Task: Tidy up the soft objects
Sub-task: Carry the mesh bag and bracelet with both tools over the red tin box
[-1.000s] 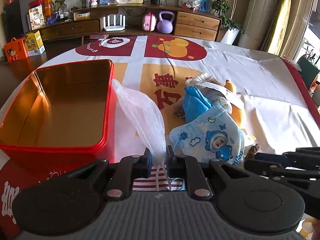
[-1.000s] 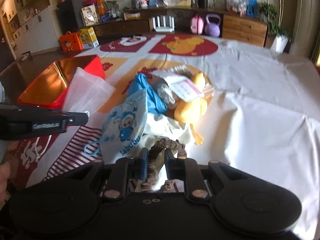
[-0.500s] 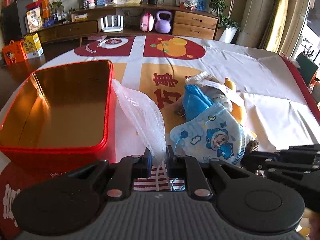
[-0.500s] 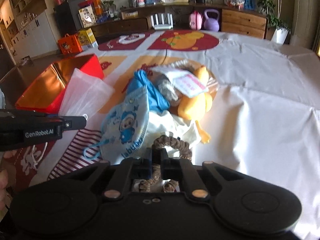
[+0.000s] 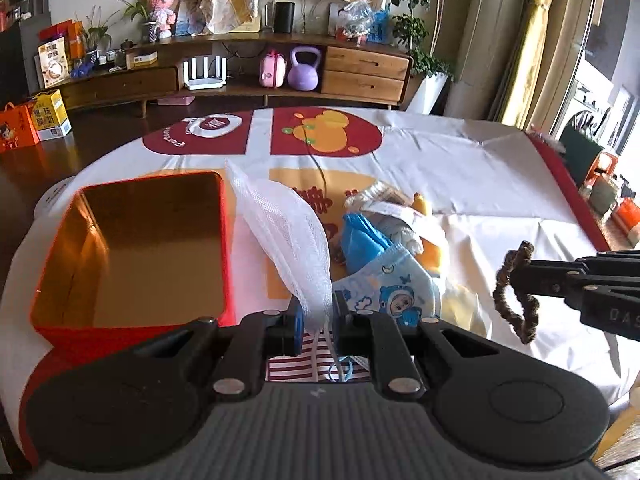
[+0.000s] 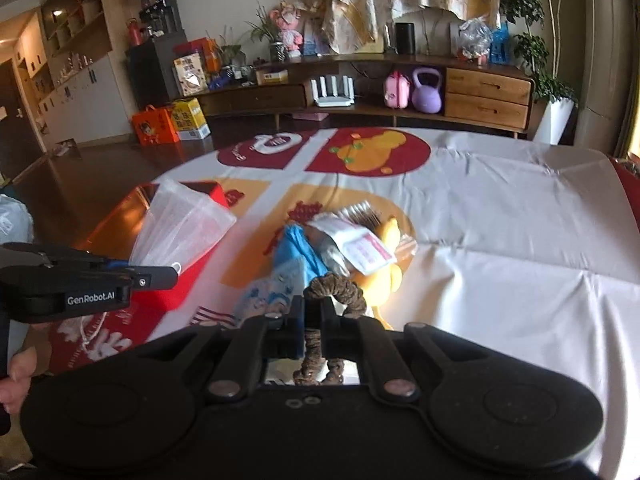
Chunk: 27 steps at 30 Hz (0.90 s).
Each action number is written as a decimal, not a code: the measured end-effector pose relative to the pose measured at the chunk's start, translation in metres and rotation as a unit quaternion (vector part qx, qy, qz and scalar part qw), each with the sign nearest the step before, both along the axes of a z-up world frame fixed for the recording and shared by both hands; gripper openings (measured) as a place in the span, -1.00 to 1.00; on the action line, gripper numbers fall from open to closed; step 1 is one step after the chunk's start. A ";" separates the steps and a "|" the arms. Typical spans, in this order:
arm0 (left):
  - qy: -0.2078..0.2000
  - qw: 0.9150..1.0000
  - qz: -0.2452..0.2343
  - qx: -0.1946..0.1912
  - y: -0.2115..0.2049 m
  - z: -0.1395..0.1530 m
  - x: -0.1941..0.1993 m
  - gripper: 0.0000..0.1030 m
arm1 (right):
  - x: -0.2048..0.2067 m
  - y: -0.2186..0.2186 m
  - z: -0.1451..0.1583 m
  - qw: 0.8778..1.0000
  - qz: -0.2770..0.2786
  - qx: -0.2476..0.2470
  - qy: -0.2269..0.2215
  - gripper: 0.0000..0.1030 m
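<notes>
My left gripper (image 5: 316,312) is shut on a white mesh face mask (image 5: 288,236) and holds it up beside the open red tin box (image 5: 132,248). My right gripper (image 6: 314,312) is shut on a brown hair scrunchie (image 6: 340,288), lifted above the table; the scrunchie also shows in the left wrist view (image 5: 512,292). A pile of soft things lies in the middle of the table: a blue cartoon child's mask (image 5: 396,292), a blue cloth (image 5: 364,240), a yellow plush toy (image 6: 386,268) and a white packet (image 6: 360,246).
The table carries a white, red and orange cloth (image 5: 460,168). The left gripper shows at the left of the right wrist view (image 6: 92,280). A wooden sideboard (image 5: 248,76) with a purple kettlebell (image 5: 304,72) stands beyond the table.
My right gripper closed on the scrunchie and lifted it off the table. My left gripper rose with the white mask still held.
</notes>
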<state>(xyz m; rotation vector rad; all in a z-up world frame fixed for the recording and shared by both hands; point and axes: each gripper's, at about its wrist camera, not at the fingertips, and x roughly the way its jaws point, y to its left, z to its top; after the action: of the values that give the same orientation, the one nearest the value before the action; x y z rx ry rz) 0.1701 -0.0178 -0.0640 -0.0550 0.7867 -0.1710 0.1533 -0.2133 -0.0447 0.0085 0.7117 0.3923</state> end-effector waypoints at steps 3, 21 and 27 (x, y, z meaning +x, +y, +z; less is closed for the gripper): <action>-0.004 1.000 0.002 -0.006 0.008 0.012 -0.004 -0.74 | -0.004 0.003 0.014 1.000 0.010 0.006 -0.007 -0.87; -0.021 1.000 0.019 -0.011 0.074 0.049 -0.006 -0.74 | 0.008 0.057 0.070 0.996 0.076 0.017 -0.039 -0.87; -0.011 0.999 0.030 -0.005 0.106 0.048 0.004 -0.74 | 0.019 0.106 0.070 0.992 0.120 0.004 -0.040 -0.87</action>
<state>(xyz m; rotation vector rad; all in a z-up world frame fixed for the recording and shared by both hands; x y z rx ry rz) 0.1746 0.0879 -0.0155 -0.0867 0.7621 -0.1179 0.1723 -0.1073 0.0256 -0.0853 0.6338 0.6220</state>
